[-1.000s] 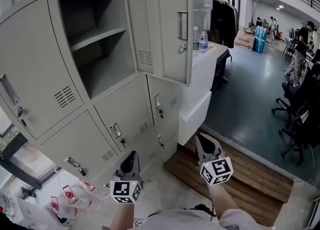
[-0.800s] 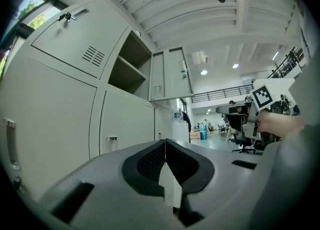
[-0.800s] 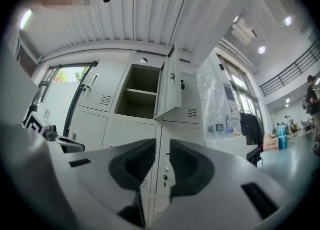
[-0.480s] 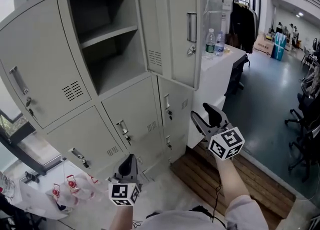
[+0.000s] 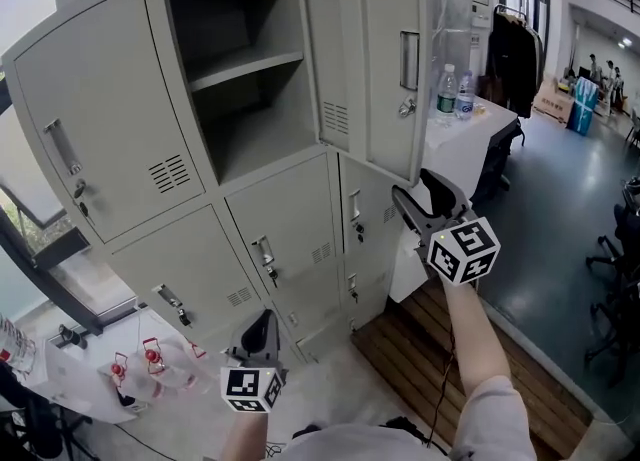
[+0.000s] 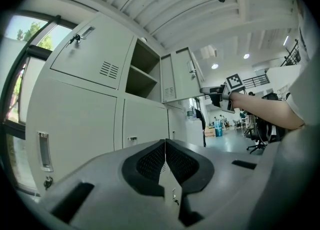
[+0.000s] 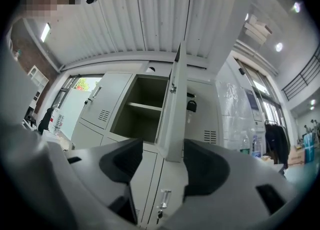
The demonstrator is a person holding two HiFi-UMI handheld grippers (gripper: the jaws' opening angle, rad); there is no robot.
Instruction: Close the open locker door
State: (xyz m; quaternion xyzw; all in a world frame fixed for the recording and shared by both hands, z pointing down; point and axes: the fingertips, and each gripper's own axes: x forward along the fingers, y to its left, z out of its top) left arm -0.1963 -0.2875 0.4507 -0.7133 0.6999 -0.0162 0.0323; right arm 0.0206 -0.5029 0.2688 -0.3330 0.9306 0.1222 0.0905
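The grey locker bank has one upper door (image 5: 390,59) swung out, which bares an empty compartment with one shelf (image 5: 250,69). My right gripper (image 5: 413,189) is raised just under the lower outer corner of that door. Its jaws are opening and nothing is pressed between them. In the right gripper view the door's edge (image 7: 173,109) lines up beyond the gap of the right gripper (image 7: 159,166). My left gripper (image 5: 259,332) hangs low in front of the bottom lockers. The left gripper (image 6: 165,160) has its pads together and holds nothing.
Two water bottles (image 5: 455,94) stand on a white counter (image 5: 470,139) right of the lockers, with a dark coat (image 5: 512,49) hanging behind. A wooden platform (image 5: 420,349) lies at the lockers' foot. Small red items (image 5: 150,357) lie on the floor at left. Office chairs (image 5: 615,279) stand at right.
My right gripper has risen from near the floor up to the open door's lower corner, and its jaws have gone from shut to wide apart. The left gripper has stayed low and shut.
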